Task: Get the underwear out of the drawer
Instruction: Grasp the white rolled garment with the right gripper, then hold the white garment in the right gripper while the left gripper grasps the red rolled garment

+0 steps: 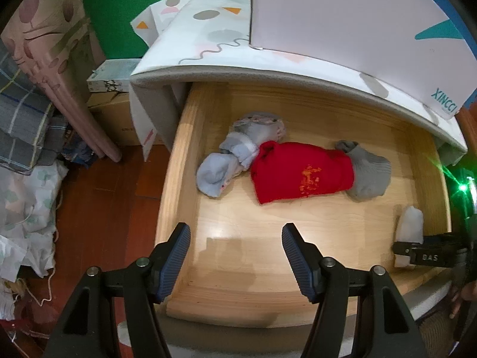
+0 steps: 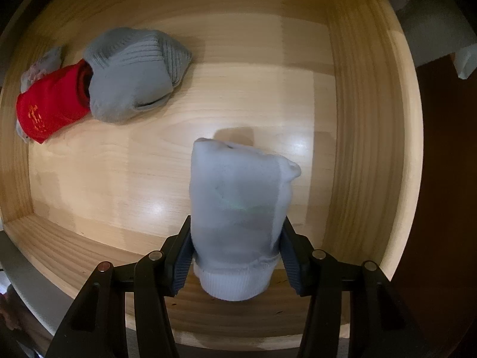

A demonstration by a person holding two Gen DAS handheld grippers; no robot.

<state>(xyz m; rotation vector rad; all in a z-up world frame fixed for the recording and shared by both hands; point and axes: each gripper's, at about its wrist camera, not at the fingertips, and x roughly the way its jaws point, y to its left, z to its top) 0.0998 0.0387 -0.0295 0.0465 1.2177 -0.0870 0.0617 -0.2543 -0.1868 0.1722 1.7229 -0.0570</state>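
The wooden drawer (image 1: 184, 155) is pulled open. Inside lie a red garment (image 1: 301, 173), a grey bundle (image 1: 369, 176) at its right end and a pale blue bundle (image 1: 220, 167) at its left. My left gripper (image 1: 235, 256) is open and empty above the drawer's front left. My right gripper (image 2: 235, 250) is shut on a pale blue-white folded garment (image 2: 238, 203), held over the drawer floor (image 2: 119, 164); it also shows in the left wrist view (image 1: 411, 226). The red garment (image 2: 50, 104) and grey bundle (image 2: 134, 77) lie at the far left.
A white patterned cover (image 1: 226, 38) and a white box (image 1: 342, 15) sit over the drawer's back. Cardboard boxes (image 1: 113, 104), folded bedding (image 1: 23, 119) and crumpled cloth (image 1: 26, 214) crowd the red-brown floor (image 1: 104, 203) on the left.
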